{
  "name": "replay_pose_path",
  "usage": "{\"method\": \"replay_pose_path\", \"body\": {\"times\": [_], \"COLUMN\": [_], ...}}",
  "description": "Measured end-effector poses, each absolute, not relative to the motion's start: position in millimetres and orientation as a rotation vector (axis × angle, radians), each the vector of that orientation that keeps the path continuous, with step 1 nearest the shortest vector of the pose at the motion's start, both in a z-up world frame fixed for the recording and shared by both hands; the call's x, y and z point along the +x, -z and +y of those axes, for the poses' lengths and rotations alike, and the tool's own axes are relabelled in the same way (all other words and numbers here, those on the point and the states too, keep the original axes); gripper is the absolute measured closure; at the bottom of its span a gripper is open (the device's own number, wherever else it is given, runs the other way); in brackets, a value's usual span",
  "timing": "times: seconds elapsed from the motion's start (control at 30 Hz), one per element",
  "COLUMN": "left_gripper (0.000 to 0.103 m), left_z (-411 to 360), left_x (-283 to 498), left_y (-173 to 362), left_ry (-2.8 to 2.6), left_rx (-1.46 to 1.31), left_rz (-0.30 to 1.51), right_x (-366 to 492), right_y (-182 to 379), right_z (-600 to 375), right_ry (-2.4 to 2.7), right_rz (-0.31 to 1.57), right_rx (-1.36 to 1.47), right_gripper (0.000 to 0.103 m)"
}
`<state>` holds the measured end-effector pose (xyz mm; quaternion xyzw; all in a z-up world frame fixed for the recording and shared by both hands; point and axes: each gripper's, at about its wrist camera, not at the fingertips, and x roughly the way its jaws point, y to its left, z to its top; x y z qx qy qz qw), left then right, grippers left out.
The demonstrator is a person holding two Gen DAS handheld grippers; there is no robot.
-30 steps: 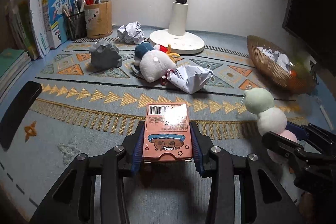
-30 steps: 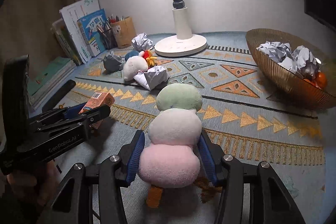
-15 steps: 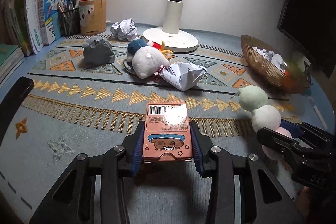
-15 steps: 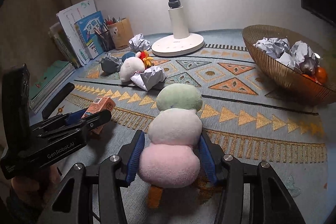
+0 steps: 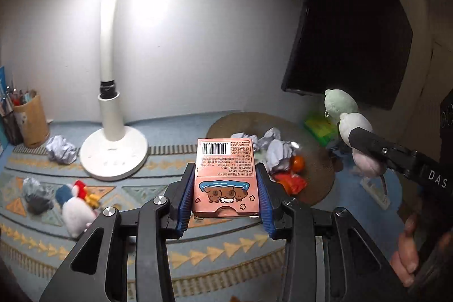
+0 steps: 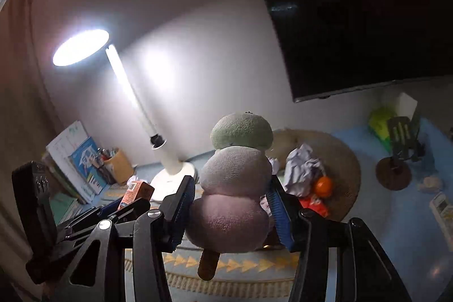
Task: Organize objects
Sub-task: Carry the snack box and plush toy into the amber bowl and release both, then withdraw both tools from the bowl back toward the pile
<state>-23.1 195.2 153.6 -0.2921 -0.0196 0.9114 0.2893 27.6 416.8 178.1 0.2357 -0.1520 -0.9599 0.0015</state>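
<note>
The basket [image 5: 317, 160] ahead is crowded with paper balls [image 5: 276, 152], leaving bare rim at its right. The lamp [image 5: 113, 149] blocks the left; open mat [image 5: 226, 248] lies between.

The card box [image 5: 226, 177] looks glossy printed cardboard; the dumpling plush [image 6: 236, 186] is fuzzy matt cloth; the basket [image 5: 320, 160] is woven; the lamp [image 5: 113, 92] smooth white plastic.

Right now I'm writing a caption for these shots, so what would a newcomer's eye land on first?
The lit lamp glares at upper left of the right wrist view, washing the wall. Up close, the right gripper clamps a three-ball plush in green, white and pink, raised above the mat. The left gripper holds a pink box with cartoon animals, with the paper-filled basket behind it.
</note>
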Motion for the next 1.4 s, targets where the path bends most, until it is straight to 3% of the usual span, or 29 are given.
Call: {"method": "replay_pose_path", "body": {"times": [0.2,0.27,0.33,0.5,0.73,0.83,1.17,1.4], "left_gripper": [0.065,0.041,0.032,0.032,0.026,0.000,0.001,0.001], "left_z": [256,267,270,234,135,85,-8,-22], "left_x": [-72,-82,-87,-69,-13,10,18,16], "left_y": [-137,-127,-118,-119,-129,-125,-46,-30], "left_ry": [-2.380,-2.383,-2.383,-2.390,-2.498,-2.618,-2.890,-2.892], "left_rx": [-0.805,-0.821,-0.853,-0.849,-0.844,-0.847,-0.995,-1.033], "left_rz": [-0.112,-0.116,-0.116,-0.148,-0.190,-0.218,-0.162,-0.281], "right_x": [-14,-32,-39,-25,6,17,5,-2], "right_y": [-158,-144,-131,-125,-153,-146,-43,-24], "right_z": [457,464,473,468,378,332,248,242], "right_ry": [3.086,3.097,3.080,3.014,2.853,2.800,2.714,2.737], "right_rz": [-0.528,-0.526,-0.535,-0.587,-0.427,-0.362,-0.147,-0.070], "right_rx": [0.861,0.955,1.017,1.006,0.904,0.892,1.046,1.103], "right_gripper": [0.047,0.033,0.032,0.032,0.032,0.031,0.032,0.030]}}
